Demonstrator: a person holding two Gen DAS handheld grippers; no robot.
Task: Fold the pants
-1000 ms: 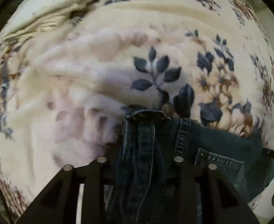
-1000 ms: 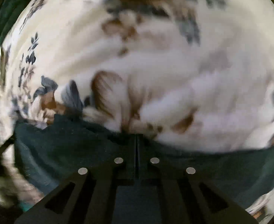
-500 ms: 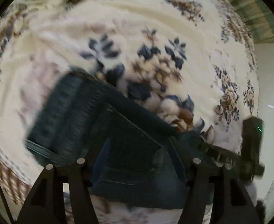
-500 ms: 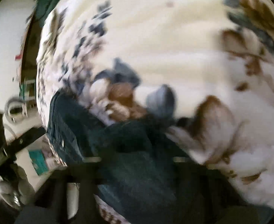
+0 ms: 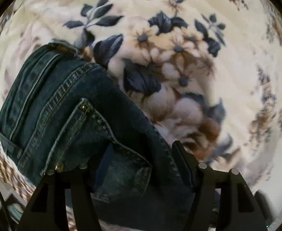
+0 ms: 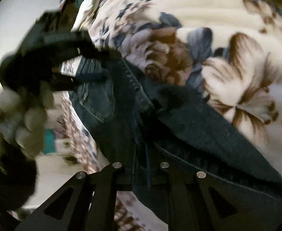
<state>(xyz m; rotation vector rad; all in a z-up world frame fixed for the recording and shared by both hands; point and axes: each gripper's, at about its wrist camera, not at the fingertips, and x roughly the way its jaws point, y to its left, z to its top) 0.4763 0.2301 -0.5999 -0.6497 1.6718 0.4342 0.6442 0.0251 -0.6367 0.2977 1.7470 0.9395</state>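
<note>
Beneath our grippers lies a floral blanket (image 5: 189, 61). Our right gripper (image 6: 141, 165) has just clamped the jeans (image 5: 67, 104); left gripper (image 5: 133, 163) straddles them unclenched, so we should pinch before lifting.

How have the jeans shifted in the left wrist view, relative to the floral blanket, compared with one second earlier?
Yes. The jeans have swung from bottom centre to the left, now spread across the floral blanket left of its dark blue leaves.

Dark blue denim pants (image 5: 67, 115), folded into a thick bundle, lie just ahead of the left hand-held gripper (image 5: 135, 159); pale seam stitching, a riveted back pocket uppermost; waistband end farthest from it, denim running under its fingers.
</note>
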